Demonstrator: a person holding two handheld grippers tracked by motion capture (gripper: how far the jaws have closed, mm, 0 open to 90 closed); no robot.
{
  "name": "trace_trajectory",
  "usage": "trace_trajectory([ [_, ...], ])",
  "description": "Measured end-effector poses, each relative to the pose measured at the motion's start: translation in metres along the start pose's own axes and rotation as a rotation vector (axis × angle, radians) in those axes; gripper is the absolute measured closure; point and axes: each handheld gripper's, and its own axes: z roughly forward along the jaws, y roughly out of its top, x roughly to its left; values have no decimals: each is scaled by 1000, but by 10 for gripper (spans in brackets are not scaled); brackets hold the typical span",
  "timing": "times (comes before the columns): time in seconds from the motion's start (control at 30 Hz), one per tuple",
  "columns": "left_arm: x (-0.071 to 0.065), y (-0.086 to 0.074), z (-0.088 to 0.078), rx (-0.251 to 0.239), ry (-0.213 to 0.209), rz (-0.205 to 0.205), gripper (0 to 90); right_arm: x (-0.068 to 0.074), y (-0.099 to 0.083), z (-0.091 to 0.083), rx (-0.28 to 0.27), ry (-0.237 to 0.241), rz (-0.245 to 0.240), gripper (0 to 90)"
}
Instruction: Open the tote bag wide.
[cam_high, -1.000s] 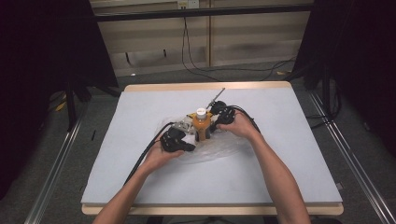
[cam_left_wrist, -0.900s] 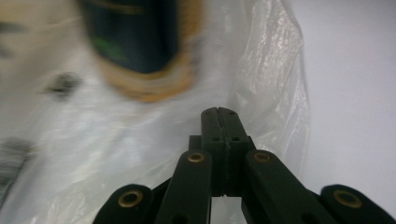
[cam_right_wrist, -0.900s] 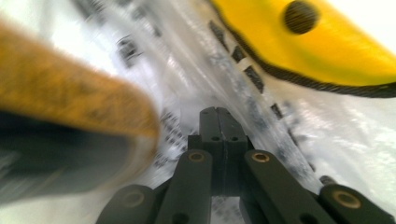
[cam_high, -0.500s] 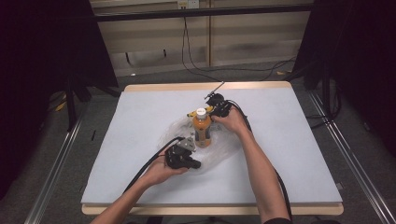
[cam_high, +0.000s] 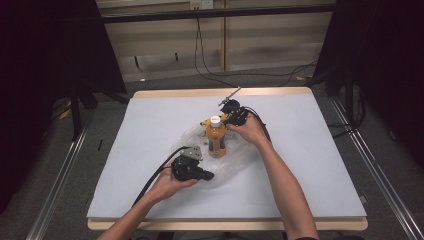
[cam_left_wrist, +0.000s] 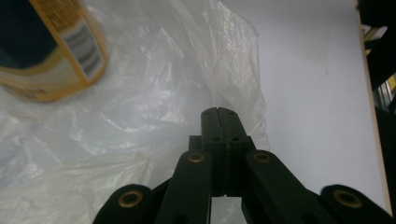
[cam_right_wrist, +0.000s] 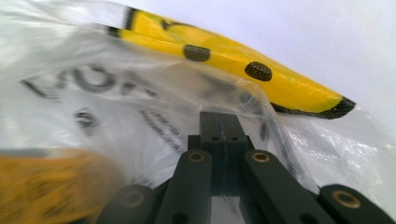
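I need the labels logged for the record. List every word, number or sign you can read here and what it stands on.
Nothing reads cleanly.
Plastic bag: black print through the film, too warped and blurred to quote.
Orange bottle: label too small from above.
Bottle label: barcode, bars only, digits blurred.
Yellow banana-shaped item: black spots only, no text.

Beside the bottle (cam_high: 216, 137), I can't make out the yellow item (cam_right_wrist: 261, 77) under the plastic bag (cam_high: 235, 160); the bottle's cut off and blurred in my gripper views.
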Motion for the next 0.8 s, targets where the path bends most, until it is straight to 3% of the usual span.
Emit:
trace_trajectory([
  [0.17,-2,2,-14,-99,16,-18,900,4,-7,-24,-48,-10,-12,900],
  [0.33,-3,2,-30,-186,50,-26,900,4,-24,-51,-165,12,-5,900],
  [0.43,-1,-1,-37,-195,76,-24,900,4,-35,-66,-195,-7,2,900],
  [0.5,-1,-3,-42,-200,102,-24,891,4,-42,-75,-233,10,10,900],
  [0.57,-1,-5,-46,-212,116,-32,858,5,-47,-83,-263,19,18,900],
  [0.63,-1,-8,-51,-220,145,-39,754,6,-54,-91,-301,23,27,896],
  [0.7,0,-13,-54,-236,160,-49,715,9,-60,-97,-315,10,22,784],
  [0.8,0,-18,-62,-267,205,-60,623,13,-70,-105,-360,1,29,704],
])
